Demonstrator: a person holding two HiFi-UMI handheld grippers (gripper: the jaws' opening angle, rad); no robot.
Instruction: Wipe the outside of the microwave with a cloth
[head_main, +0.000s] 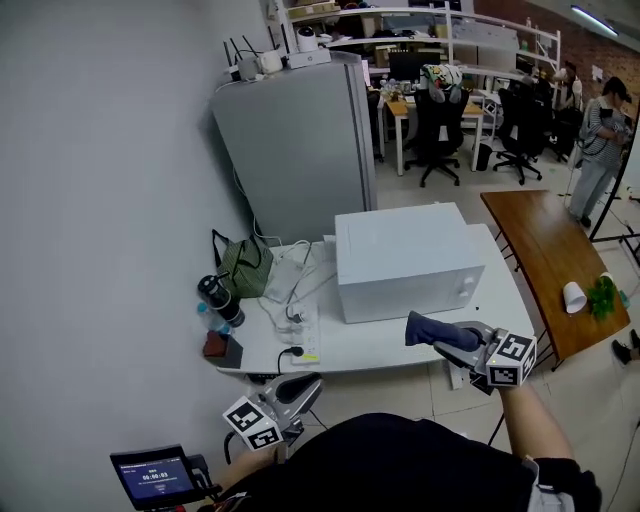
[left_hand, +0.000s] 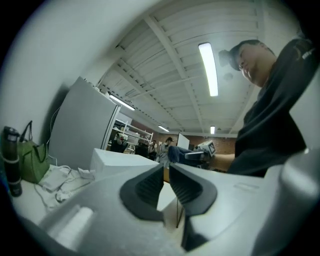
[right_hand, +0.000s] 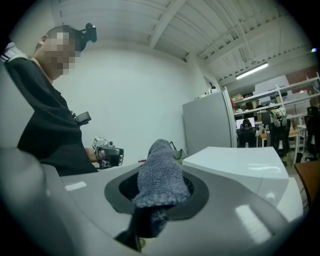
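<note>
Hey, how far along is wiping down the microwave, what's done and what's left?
Done: the cloth is picked up and clamped in the right gripper. In hand: it is held by the front right corner of the microwave, apparently just short of touching. Left: probably all the wiping itself, top, front and sides. The left gripper is empty, jaws together, low by the near edge of the table.
</note>
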